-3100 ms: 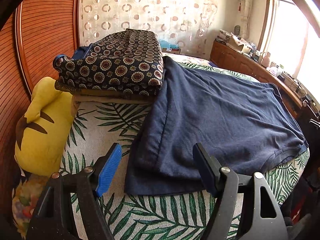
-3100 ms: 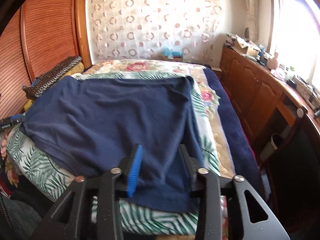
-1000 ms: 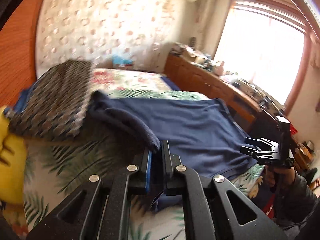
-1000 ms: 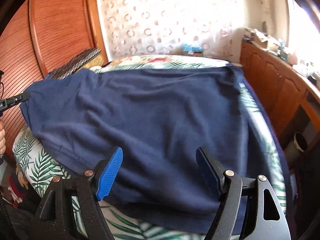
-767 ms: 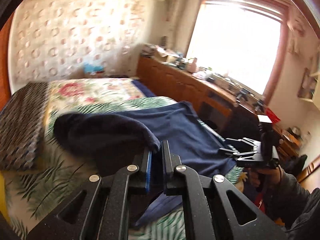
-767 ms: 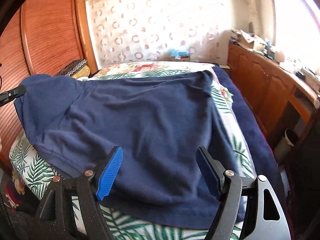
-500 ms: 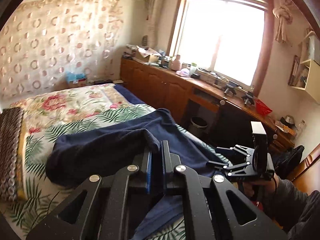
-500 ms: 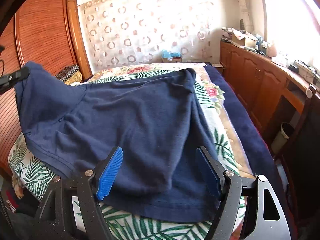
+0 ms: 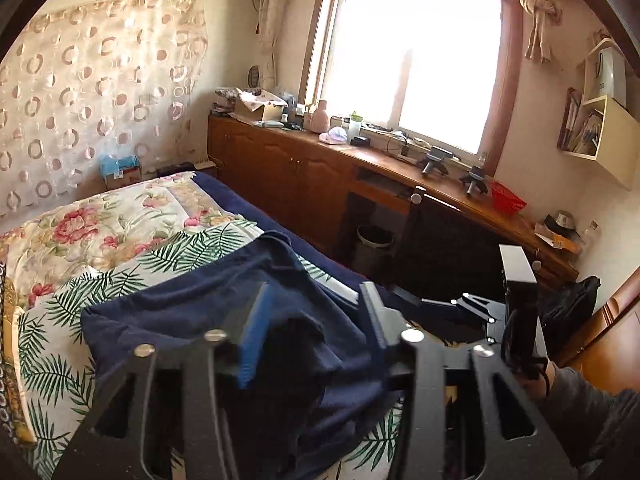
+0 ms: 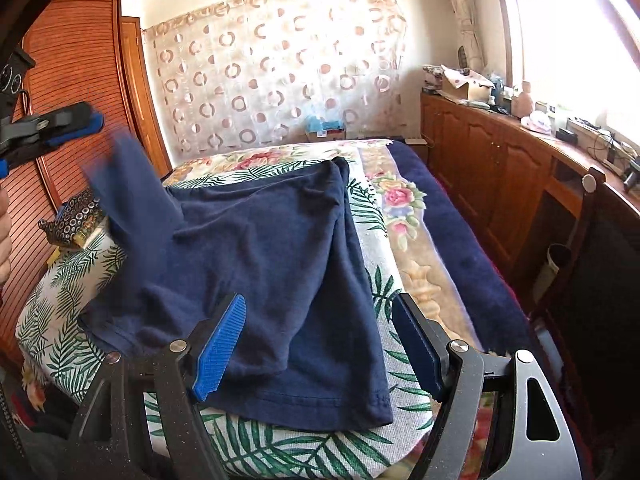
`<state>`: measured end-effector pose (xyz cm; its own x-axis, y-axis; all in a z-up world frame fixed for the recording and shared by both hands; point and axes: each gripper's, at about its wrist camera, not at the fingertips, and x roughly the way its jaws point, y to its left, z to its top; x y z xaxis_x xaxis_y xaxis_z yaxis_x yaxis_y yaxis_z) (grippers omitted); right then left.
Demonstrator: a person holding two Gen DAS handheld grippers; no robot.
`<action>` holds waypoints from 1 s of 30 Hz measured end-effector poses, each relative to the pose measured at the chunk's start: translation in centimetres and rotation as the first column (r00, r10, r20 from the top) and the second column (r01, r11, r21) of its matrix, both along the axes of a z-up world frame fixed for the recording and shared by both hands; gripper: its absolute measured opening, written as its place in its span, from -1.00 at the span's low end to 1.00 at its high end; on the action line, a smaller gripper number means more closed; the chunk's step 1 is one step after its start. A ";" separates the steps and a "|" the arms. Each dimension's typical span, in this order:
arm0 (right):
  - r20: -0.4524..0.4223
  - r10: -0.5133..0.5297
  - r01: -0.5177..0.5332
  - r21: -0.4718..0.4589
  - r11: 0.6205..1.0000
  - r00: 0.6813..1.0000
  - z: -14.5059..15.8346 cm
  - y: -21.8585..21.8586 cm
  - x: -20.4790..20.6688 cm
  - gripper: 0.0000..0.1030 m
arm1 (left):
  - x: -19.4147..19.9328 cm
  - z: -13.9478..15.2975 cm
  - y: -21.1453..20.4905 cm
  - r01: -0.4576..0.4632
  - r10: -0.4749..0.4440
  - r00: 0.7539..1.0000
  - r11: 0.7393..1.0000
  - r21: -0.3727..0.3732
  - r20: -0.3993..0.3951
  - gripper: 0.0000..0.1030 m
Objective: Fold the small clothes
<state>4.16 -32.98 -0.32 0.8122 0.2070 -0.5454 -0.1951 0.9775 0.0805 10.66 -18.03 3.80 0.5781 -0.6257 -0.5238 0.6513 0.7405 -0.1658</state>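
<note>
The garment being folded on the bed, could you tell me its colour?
Plain dark navy shirt, clearest in the right wrist view.

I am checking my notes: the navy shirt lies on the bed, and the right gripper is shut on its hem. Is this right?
No. The right wrist view shows the right gripper open over the shirt on the bed, gripping nothing.

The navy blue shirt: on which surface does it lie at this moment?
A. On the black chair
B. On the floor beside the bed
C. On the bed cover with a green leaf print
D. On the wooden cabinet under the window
C: in the right wrist view the navy blue shirt is spread over the leaf-print bed cover, whose fronds show all around it.
</note>
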 end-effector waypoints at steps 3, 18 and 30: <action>-0.004 0.000 0.000 -0.004 1.000 1.000 -0.1 0.3 0.2 0.50 | -0.6 0.0 0.6 -0.032 0.031 0.999 0.999 0.034 0.028 0.13; -0.059 0.165 -0.169 -0.070 0.983 0.985 -0.2 5.3 5.4 0.51 | -1.6 -5.0 11.1 -0.279 0.280 0.960 0.957 0.076 -0.008 0.21; -0.179 0.268 -0.300 -0.187 0.936 0.947 -2.3 9.3 10.8 0.03 | -1.9 -8.9 14.7 -0.356 0.362 0.930 0.930 0.088 -0.065 0.21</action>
<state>14.95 -23.64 -2.63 0.6429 0.2858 -0.7106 -0.4686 0.8807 -0.0697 8.74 -3.31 -5.10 0.7120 -0.3421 -0.6132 0.3267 0.9344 -0.1420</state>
